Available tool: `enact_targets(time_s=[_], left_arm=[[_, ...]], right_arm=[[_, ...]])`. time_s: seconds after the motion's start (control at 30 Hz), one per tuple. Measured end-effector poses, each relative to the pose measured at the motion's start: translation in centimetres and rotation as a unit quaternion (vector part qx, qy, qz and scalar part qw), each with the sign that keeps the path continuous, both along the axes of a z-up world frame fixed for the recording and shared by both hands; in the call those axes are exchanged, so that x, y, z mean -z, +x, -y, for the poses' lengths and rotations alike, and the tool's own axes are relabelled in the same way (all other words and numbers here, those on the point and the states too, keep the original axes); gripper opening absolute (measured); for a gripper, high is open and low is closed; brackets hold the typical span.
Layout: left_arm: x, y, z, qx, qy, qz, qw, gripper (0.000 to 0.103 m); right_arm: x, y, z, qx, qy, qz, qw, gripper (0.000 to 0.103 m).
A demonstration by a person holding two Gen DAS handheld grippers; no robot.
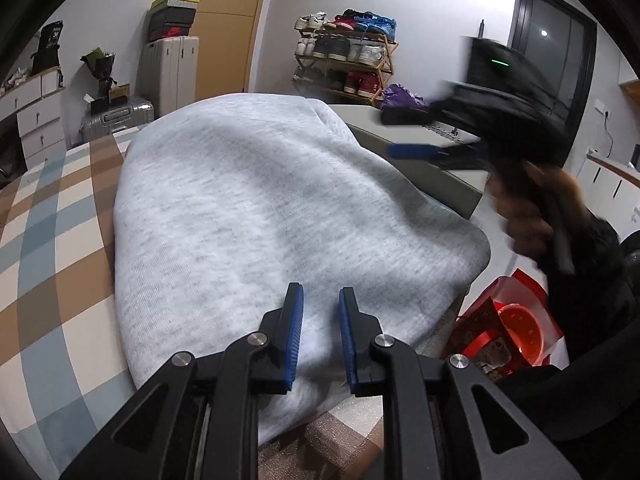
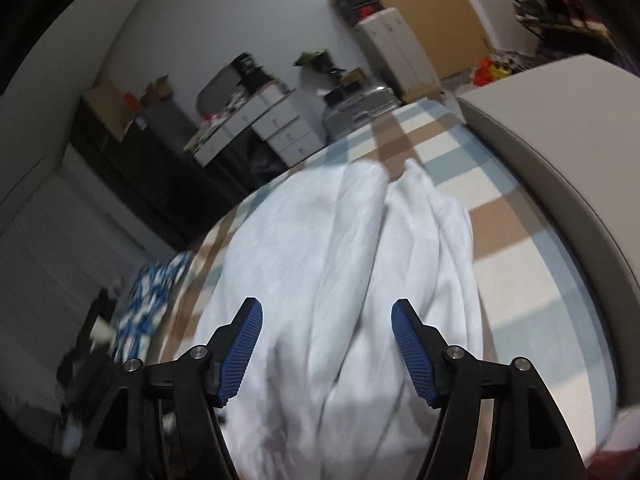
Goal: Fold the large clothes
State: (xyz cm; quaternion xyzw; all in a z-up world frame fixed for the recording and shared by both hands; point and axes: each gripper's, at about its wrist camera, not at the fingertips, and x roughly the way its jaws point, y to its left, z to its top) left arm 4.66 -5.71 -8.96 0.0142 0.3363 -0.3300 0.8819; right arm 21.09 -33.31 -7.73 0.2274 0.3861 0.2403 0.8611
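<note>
the left gripper [image 1: 320, 320] is hovering narrowly parted, empty, over the grey sweatshirt [image 1: 260, 208]; the right gripper [image 2: 326, 354], spread, is risking snagging folds at twelve o'clock.

Home bedroom, checked bed [image 1: 48, 264], shoe rack [image 1: 344, 56], suitcases [image 1: 170, 74]

Each camera sat just behind its tool, looking down along the fingers. The left tool [image 1: 320, 300] faced a grey garment [image 1: 260, 200] close ahead; the right tool [image 2: 326, 320] faced white cloth [image 2: 340, 260]. Both views shared the checked bed [image 1: 52, 260].
</note>
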Motion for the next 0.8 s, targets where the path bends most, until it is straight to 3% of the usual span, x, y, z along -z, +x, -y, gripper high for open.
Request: enact_targets(time_s=[0.03, 0.1, 0.13, 0.17, 0.3, 0.37, 0.47, 0.53, 0.57, 0.7, 0.73, 0.8], left_arm=[[0.0, 0.0, -0.1, 0.0, -0.001, -0.001, 1.0, 0.012], [0.0, -0.1, 0.1, 0.0, -0.002, -0.002, 1.0, 0.012], [0.0, -0.1, 0.1, 0.0, -0.002, -0.001, 1.0, 0.012], [0.0, -0.2, 0.1, -0.002, 0.0, 0.0, 1.0, 0.012], [0.2, -0.1, 0.2, 0.005, -0.001, -0.009, 1.0, 0.012], [0.3, 0.0, 0.2, 0.011, -0.001, -0.008, 0.9999, 0.012], [0.4, 0.0, 0.2, 0.016, -0.004, -0.01, 0.9998, 0.012], [0.3, -0.1, 0.3, 0.017, 0.0, -0.009, 0.9998, 0.012], [0.3, -0.1, 0.3, 0.017, 0.001, -0.01, 0.9998, 0.012], [0.2, 0.0, 0.2, 0.012, -0.005, -0.013, 0.9998, 0.012], [0.3, 0.0, 0.2, 0.01, -0.008, -0.013, 0.9998, 0.012], [0.3, 0.0, 0.1, 0.01, -0.012, -0.013, 0.9998, 0.012]], right_arm=[[0.3, 1.3, -0.3, 0.002, 0.009, -0.012, 1.0, 0.066], [0.7, 3.9, -1.7, -0.008, 0.006, -0.017, 1.0, 0.049], [0.7, 4.8, -2.4, -0.015, -0.003, -0.024, 1.0, 0.012], [0.6, 5.4, -3.0, -0.025, -0.012, -0.031, 0.999, 0.009], [-4.0, 4.4, -2.8, -0.045, -0.002, 0.066, 0.997, 0.006], [-3.9, 4.9, -2.6, -0.033, -0.02, 0.071, 0.997, 0.006], [1.3, 7.7, -2.1, -0.002, -0.061, -0.004, 0.998, 0.006], [3.1, 8.1, -1.5, -0.004, -0.027, -0.046, 0.999, 0.006], [2.8, 8.0, -1.5, -0.004, -0.023, -0.044, 0.999, 0.008], [0.7, 6.2, -0.9, -0.02, 0.021, -0.045, 0.999, 0.028], [0.6, 5.5, -1.0, -0.027, 0.024, -0.045, 0.998, 0.045], [1.0, 3.7, -1.8, -0.059, 0.024, -0.051, 0.997, 0.047]])
